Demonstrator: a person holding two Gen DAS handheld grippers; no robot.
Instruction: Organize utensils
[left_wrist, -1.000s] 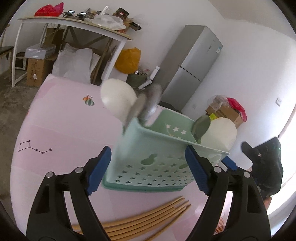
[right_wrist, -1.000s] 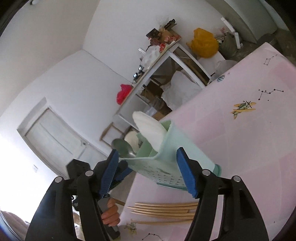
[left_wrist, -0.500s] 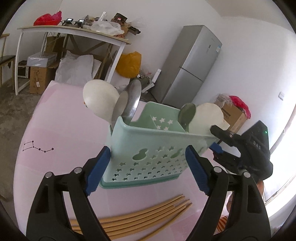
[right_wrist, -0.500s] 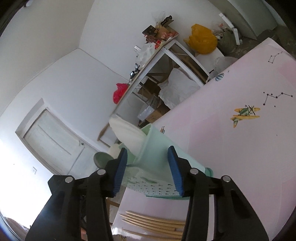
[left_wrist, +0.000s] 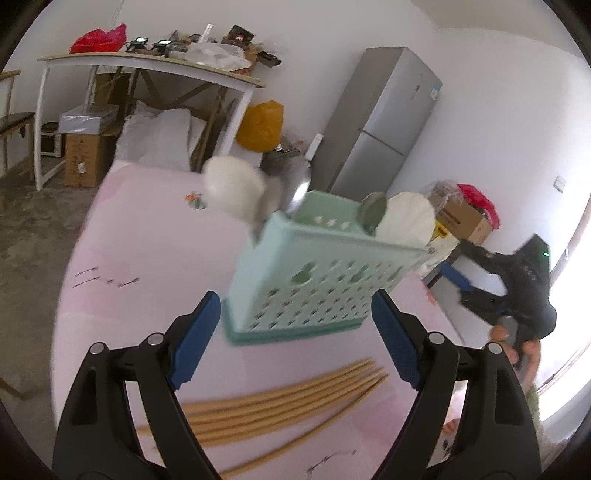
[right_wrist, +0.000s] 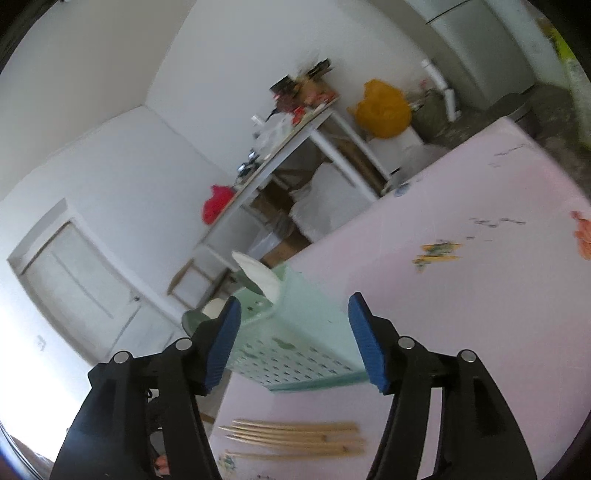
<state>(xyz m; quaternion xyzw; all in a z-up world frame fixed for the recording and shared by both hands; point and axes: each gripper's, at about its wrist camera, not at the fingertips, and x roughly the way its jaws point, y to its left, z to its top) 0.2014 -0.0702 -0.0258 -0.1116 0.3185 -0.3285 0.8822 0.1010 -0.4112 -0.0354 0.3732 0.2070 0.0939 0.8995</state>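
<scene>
utensil caddy (left_wrist: 317, 280): now tilted, farther right than before. left gripper (left_wrist: 295, 332): jaws wide apart, empty. right gripper (right_wrist: 295, 339): withdrawn, jaws opening, nothing clamped. chopsticks (left_wrist: 280, 398): unmoved, near.

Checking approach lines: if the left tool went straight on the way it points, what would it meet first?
Most likely the mint utensil caddy, which stands on the pink table straight ahead between the left tool's open jaws; depth is unclear.

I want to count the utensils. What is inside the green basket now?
Inside the green basket, white spoons and metal spoons stand at one end, a green spoon and another white one at the other. Their handles are hidden.
</scene>
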